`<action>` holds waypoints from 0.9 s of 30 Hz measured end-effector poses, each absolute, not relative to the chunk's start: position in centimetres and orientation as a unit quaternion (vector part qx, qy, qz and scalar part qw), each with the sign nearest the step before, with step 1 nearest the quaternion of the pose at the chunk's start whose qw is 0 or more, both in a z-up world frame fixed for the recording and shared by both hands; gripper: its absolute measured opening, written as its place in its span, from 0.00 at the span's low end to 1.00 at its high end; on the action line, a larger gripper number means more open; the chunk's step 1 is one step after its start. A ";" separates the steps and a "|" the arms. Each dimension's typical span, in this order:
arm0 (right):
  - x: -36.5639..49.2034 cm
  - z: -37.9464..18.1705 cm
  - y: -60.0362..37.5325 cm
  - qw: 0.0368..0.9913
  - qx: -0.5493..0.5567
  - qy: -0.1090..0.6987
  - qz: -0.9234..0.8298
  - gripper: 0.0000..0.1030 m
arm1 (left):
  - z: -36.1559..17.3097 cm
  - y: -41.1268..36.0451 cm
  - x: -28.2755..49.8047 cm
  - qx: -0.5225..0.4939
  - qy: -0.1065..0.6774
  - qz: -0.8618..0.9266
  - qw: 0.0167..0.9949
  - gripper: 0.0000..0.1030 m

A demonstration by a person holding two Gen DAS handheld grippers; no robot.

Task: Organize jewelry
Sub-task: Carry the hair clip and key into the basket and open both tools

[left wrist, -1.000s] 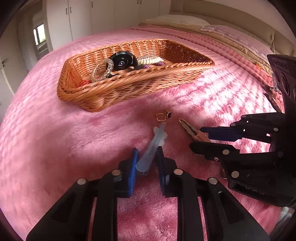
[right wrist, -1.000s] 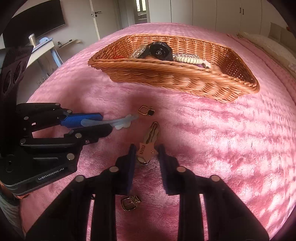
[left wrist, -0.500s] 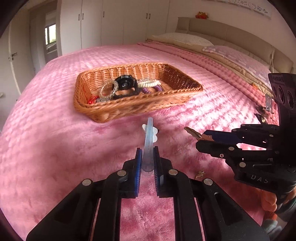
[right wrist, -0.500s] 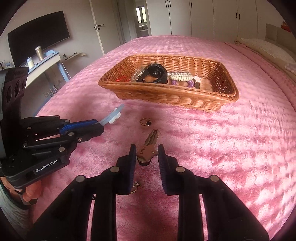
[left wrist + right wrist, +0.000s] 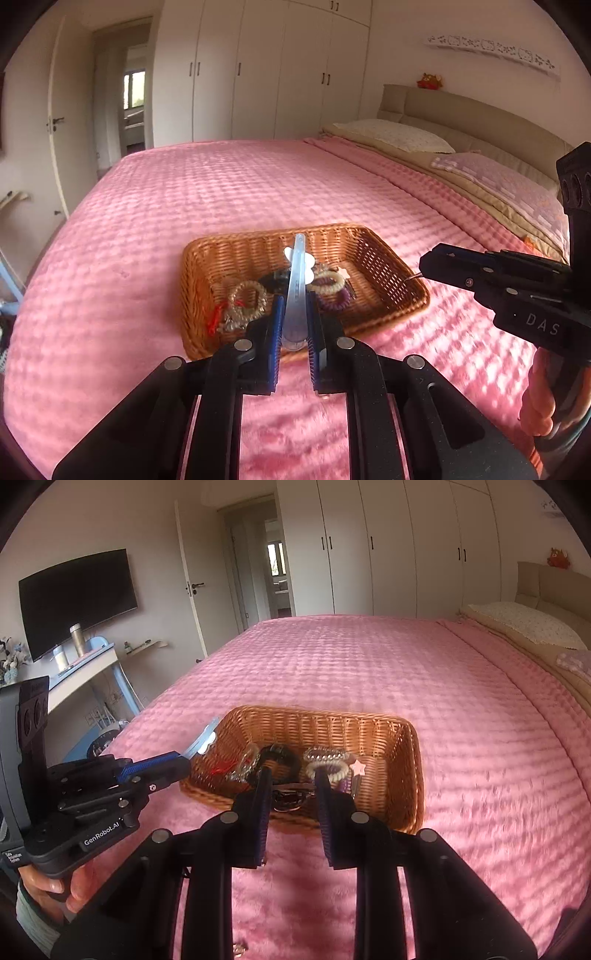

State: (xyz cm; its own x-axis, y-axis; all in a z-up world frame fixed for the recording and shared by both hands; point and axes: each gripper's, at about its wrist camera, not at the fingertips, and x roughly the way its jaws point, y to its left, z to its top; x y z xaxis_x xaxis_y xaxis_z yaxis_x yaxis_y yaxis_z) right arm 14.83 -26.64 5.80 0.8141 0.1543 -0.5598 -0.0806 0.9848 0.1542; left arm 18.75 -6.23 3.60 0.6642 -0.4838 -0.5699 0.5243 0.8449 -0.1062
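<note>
Left wrist view: both grippers, lifted off the bedspread (image 5: 147,221), now hover over the basket (image 5: 369,243), left fingers (image 5: 275,321) pinching the clip (image 5: 297,288), right fingers (image 5: 325,797) spread.

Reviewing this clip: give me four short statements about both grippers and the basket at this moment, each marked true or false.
1. The left gripper is shut on the translucent pale-blue hair clip. True.
2. The woven wicker basket is empty. False: it holds bracelets, coiled hair ties and a black round item.
3. The right gripper has its fingers spread. True; a brown metal clip lies between them over the basket.
4. The basket sits on a white desk. False: it sits on the pink bedspread.
</note>
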 end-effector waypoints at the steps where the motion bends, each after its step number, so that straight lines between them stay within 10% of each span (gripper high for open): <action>1: 16.1 5.6 -27.1 0.948 0.069 0.304 0.063 0.20 | 3.4 -6.4 19.7 0.028 0.306 -0.271 0.912 0.10; 27: 27.6 -2.3 -28.5 0.903 0.116 0.406 0.078 0.21 | -2.9 -7.9 28.9 0.001 0.368 -0.223 0.903 0.13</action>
